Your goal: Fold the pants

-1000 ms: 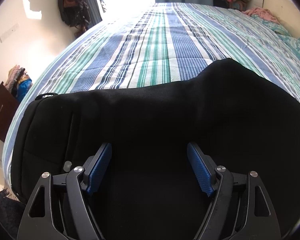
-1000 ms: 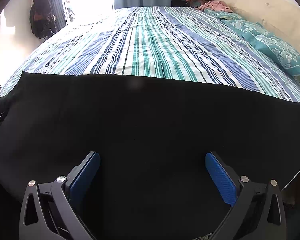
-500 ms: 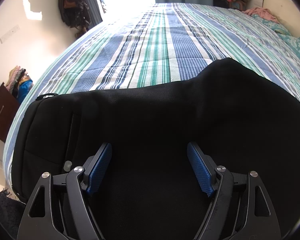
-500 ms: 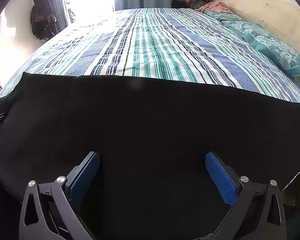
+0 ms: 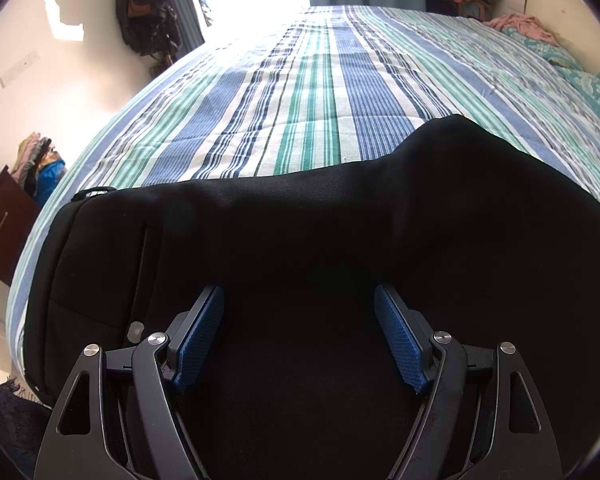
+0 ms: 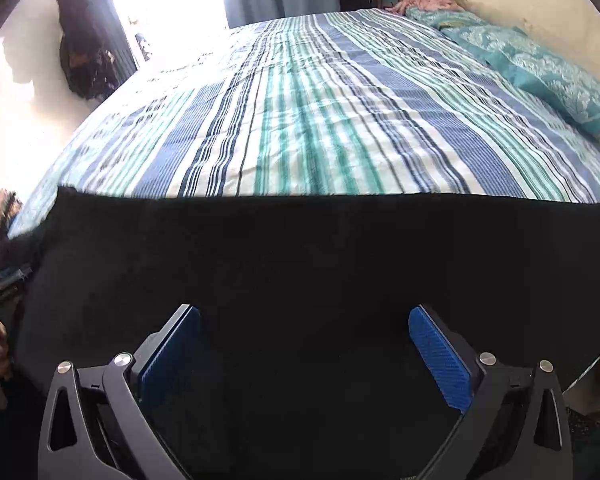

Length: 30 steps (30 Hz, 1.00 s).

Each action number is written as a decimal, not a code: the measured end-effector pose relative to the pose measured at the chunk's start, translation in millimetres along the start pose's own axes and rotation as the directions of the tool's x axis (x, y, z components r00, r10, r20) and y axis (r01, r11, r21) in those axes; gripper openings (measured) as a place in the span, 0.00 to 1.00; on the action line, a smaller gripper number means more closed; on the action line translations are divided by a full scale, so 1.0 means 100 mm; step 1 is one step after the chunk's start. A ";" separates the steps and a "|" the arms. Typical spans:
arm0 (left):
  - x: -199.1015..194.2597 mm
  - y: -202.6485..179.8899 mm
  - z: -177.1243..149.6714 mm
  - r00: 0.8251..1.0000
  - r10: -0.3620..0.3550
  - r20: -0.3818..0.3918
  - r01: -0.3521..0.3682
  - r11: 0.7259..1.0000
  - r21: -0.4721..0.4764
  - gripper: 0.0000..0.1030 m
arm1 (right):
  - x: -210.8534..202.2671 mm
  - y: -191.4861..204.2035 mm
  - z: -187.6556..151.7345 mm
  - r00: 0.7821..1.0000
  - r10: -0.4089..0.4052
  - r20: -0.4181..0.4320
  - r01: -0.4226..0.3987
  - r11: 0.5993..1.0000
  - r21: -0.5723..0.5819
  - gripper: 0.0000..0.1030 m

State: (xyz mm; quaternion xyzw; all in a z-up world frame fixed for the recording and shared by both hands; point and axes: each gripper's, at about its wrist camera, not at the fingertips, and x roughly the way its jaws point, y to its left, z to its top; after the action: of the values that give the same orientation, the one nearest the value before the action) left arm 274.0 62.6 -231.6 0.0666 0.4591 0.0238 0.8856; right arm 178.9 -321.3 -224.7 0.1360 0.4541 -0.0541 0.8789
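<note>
Black, soft, limp pants [image 5: 300,248] lie under both spread, empty claws, left claw [image 5: 299,336] and right claw [image 6: 304,356]; likeliest hold is the far hem ahead.

Each hand carries the same tool. The left gripper [image 5: 298,336] has two matte black plastic arms, each built from curved linkage bars with a triangular cut-out near its outer edge. Round silver screw heads mark the pivots, two on each side. The fingers [image 5: 198,340] end in flat rectangular pads of bright blue rubber with a fine ribbed or cross-hatched texture. The right gripper [image 6: 304,354] is its twin: black linkage, triangular openings, silver pivot screws and blue textured pads [image 6: 440,364] set on angled black backing plates.
</note>
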 end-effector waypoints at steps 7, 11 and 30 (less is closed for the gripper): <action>-0.01 -0.01 -0.01 1.000 0.007 0.003 -0.007 1.000 0.000 0.77 | -0.82 -1.71 0.74 0.984 -0.076 0.160 0.050 0.986 0.159 1.00; -0.01 -0.01 -0.02 1.000 0.012 0.008 -0.012 1.000 0.000 0.77 | -0.95 -2.76 0.79 0.990 -0.115 0.081 0.096 0.974 0.204 0.89; -0.02 -0.01 -0.04 1.000 0.013 0.026 -0.013 1.000 -0.011 0.77 | -0.21 -3.41 0.46 0.960 0.227 -0.165 -0.194 0.961 0.195 0.55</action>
State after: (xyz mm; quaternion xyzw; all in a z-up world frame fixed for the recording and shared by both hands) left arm 269.3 61.8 -232.6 0.0653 0.4469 0.0311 0.8917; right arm 128.4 -661.6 -247.1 0.2657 0.5103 0.0127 0.8178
